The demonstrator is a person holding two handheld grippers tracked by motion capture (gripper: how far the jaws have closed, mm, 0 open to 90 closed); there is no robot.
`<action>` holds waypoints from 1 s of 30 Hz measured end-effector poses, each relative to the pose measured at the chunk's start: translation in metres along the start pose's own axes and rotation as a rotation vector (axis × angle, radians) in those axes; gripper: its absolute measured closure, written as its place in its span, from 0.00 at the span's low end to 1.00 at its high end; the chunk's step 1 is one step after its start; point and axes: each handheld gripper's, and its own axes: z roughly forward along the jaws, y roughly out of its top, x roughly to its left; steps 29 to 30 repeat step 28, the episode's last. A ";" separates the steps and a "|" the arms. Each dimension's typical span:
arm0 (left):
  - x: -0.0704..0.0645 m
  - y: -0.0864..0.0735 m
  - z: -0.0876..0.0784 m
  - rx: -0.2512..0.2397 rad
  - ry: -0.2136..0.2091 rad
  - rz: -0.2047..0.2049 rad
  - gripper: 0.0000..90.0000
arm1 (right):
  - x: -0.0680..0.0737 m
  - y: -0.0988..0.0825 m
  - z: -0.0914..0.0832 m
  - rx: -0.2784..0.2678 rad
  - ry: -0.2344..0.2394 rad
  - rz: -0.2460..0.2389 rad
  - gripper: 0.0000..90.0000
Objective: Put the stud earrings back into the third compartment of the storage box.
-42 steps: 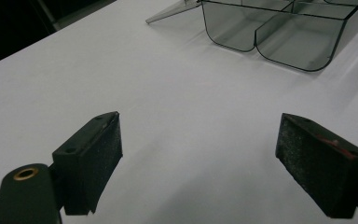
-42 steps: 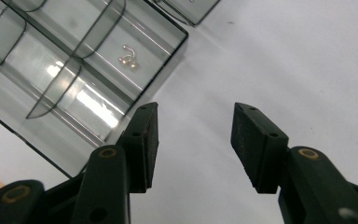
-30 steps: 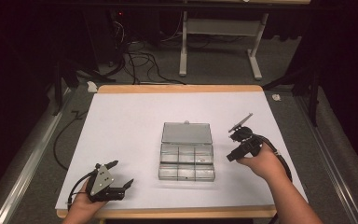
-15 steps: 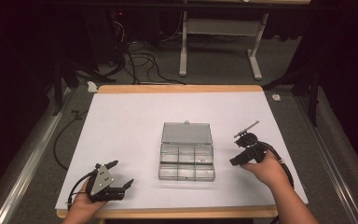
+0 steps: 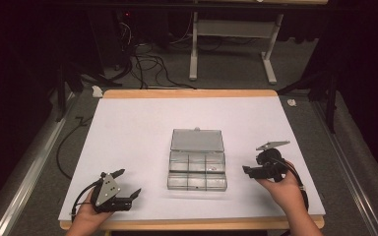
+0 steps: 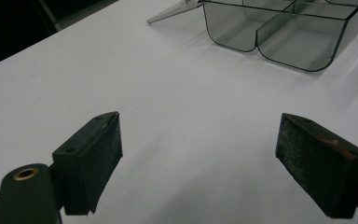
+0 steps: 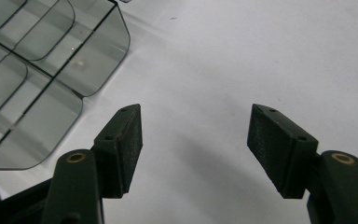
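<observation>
**Both grippers empty beside the open compartment box**

A clear plastic compartment box (image 5: 197,169) sits near the middle of the white sheet (image 5: 138,128) that covers the table (image 5: 187,93). Its lid (image 5: 197,140) is swung open and lies back flat on the far side, away from the person. The tray part is split into small compartments in two rows; as far as the views show, the ones in sight hold nothing.

The left gripper (image 5: 128,183) rests low at the near left corner of the sheet, well apart from the box, held in the person's left hand (image 5: 89,215). Its jaws stand wide apart with only bare white sheet between them. In the left gripper view the gripper (image 6: 200,154) looks across the sheet toward a rounded corner of the box (image 6: 279,32), which lies well beyond the pads.

The right gripper (image 5: 250,169) sits just beside the right end of the box, held in the right hand (image 5: 285,189), with its cable trailing back along the forearm. Its jaws have just been opening and now stand well apart, with nothing between them. In the right gripper view the gripper (image 7: 196,135) points down at the sheet, and the box's rounded compartment corners (image 7: 51,70) lie close by to the left of the left pad, not touching it.
</observation>
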 end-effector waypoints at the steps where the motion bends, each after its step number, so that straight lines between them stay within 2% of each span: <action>1: 0.000 0.000 0.000 0.000 0.000 0.000 0.17 | 0.000 -0.003 0.001 -0.014 -0.001 0.001 0.40; 7: 0.000 0.000 0.000 0.002 -0.001 -0.001 0.17 | 0.005 -0.027 0.004 -0.116 -0.014 0.021 0.40; 8: 0.000 0.000 0.000 0.002 -0.003 -0.002 0.17 | 0.005 -0.032 0.004 -0.144 -0.018 0.030 0.40; 10: 0.000 0.000 0.001 0.007 -0.006 0.000 0.17 | 0.006 -0.047 0.007 -0.214 0.006 0.043 0.40; 12: 0.000 0.001 0.002 0.016 -0.011 0.005 0.17 | 0.003 -0.056 0.009 -0.198 0.034 0.067 0.38; 15: 0.000 0.001 0.002 0.018 -0.014 0.006 0.17 | 0.001 -0.061 0.009 -0.222 -0.015 0.070 0.39; 18: 0.000 0.001 0.003 0.023 -0.013 -0.002 0.17 | -0.002 -0.057 0.009 -0.257 -0.018 0.088 0.38; 20: 0.000 0.001 0.003 0.022 -0.010 -0.001 0.17 | -0.001 -0.055 0.009 -0.278 -0.032 0.075 0.37; 22: -0.001 0.001 0.003 0.020 -0.003 0.002 0.17 | -0.001 -0.054 0.009 -0.280 -0.050 0.063 0.37; 30: -0.001 0.001 0.001 0.015 0.002 0.008 0.17 | -0.004 -0.055 0.007 -0.283 -0.065 0.079 0.37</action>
